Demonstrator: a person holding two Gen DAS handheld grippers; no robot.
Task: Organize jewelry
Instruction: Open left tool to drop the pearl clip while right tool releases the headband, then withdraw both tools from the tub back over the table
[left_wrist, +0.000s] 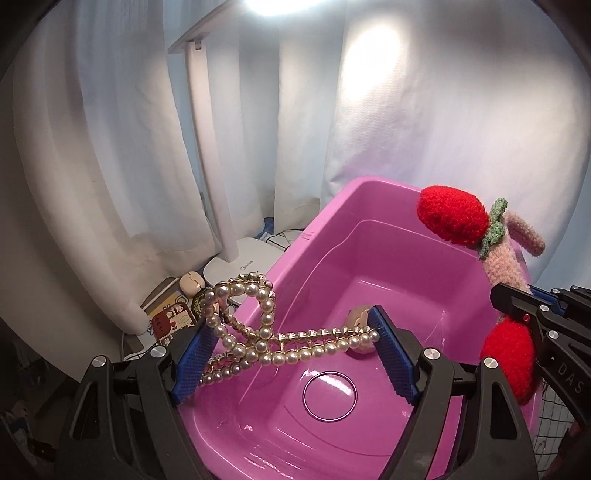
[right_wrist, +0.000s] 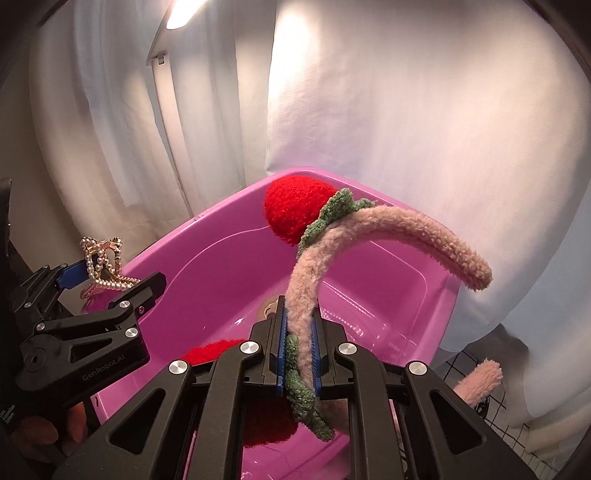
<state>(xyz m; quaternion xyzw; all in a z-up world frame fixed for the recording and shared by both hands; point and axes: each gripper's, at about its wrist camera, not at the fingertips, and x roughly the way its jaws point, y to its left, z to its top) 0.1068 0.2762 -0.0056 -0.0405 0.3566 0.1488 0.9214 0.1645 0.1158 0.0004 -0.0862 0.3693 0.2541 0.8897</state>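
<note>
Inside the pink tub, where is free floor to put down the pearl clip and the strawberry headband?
The pink tub floor is mostly bare around its moulded ring. One small beige item lies mid-floor, beside the left gripper's fingertip.

I see a white desk lamp (left_wrist: 225, 206) as my landmark, its lit head at the top of my left view and its round base low down. White curtains (left_wrist: 92, 147) hang behind it and to both sides. Just left of the base sits a small cream case (left_wrist: 191, 283), touching a printed cartoon card (left_wrist: 173, 317) in front of it. Thin cables (left_wrist: 282, 236) lie just right of the base.
</note>
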